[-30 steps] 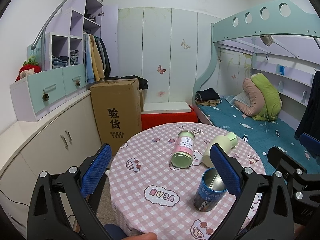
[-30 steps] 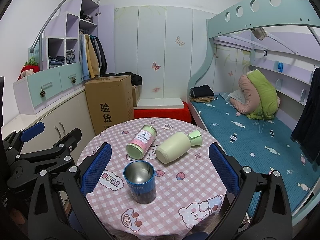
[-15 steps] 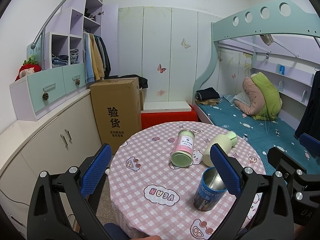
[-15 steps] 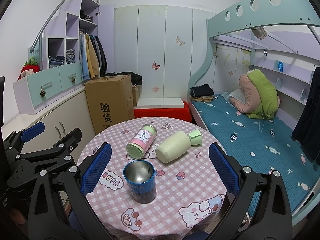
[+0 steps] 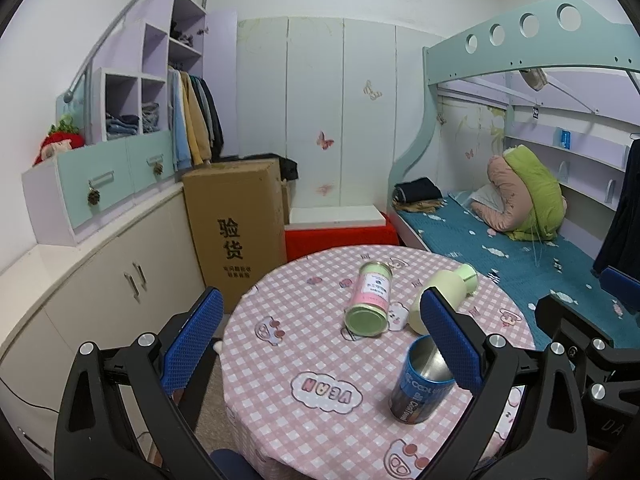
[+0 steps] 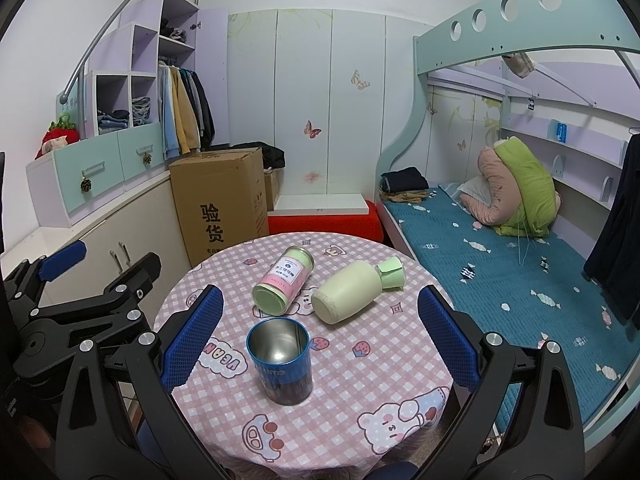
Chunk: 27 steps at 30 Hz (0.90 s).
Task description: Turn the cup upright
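A blue metal cup (image 6: 282,360) stands upright, mouth up, on the round table with the pink checked cloth (image 6: 340,412); it also shows in the left wrist view (image 5: 420,384). My right gripper (image 6: 320,336) is open and empty, hovering above the table's near side with the cup between its jaws' line of sight. My left gripper (image 5: 324,340) is open and empty, to the left of the cup; its right finger (image 5: 448,336) overlaps the cup's rim in view.
A pink-and-green tin (image 6: 284,280) and a pale green bottle (image 6: 356,290) lie on their sides behind the cup. A cardboard box (image 6: 218,204), cabinets (image 5: 100,288) and a bunk bed (image 6: 500,248) surround the table.
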### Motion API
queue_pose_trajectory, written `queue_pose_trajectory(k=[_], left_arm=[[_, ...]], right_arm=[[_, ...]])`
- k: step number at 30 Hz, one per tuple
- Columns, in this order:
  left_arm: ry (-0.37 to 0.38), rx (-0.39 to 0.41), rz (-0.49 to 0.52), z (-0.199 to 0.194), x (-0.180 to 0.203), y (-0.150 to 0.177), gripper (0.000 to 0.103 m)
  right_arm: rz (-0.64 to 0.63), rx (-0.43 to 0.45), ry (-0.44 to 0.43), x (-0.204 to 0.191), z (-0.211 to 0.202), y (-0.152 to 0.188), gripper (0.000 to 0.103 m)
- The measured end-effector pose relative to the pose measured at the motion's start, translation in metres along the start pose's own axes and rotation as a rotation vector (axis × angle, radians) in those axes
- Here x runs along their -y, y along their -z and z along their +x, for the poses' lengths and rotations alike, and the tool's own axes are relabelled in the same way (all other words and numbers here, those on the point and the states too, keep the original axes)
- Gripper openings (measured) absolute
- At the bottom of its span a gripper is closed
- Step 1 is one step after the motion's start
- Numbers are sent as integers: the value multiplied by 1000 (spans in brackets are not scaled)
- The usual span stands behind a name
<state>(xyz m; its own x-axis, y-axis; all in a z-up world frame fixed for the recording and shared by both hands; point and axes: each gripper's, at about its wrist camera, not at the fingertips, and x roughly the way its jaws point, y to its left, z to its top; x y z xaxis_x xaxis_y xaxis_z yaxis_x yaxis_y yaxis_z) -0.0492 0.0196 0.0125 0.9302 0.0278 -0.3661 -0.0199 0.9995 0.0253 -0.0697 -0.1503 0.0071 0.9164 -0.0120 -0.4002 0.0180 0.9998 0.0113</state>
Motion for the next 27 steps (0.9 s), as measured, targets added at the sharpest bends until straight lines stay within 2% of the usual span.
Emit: queue_pose_trajectory(k=[18, 21, 27], left_arm=[[12, -9, 2, 3, 2, 0, 95], [31, -36, -15, 7, 1, 0, 95], [16, -27, -9, 5, 2, -1, 95]], right_arm=[[4, -1, 0, 4, 2, -3, 98], [-1, 0, 1, 4, 2, -2, 98], [1, 1, -1, 5, 2, 2, 98]])
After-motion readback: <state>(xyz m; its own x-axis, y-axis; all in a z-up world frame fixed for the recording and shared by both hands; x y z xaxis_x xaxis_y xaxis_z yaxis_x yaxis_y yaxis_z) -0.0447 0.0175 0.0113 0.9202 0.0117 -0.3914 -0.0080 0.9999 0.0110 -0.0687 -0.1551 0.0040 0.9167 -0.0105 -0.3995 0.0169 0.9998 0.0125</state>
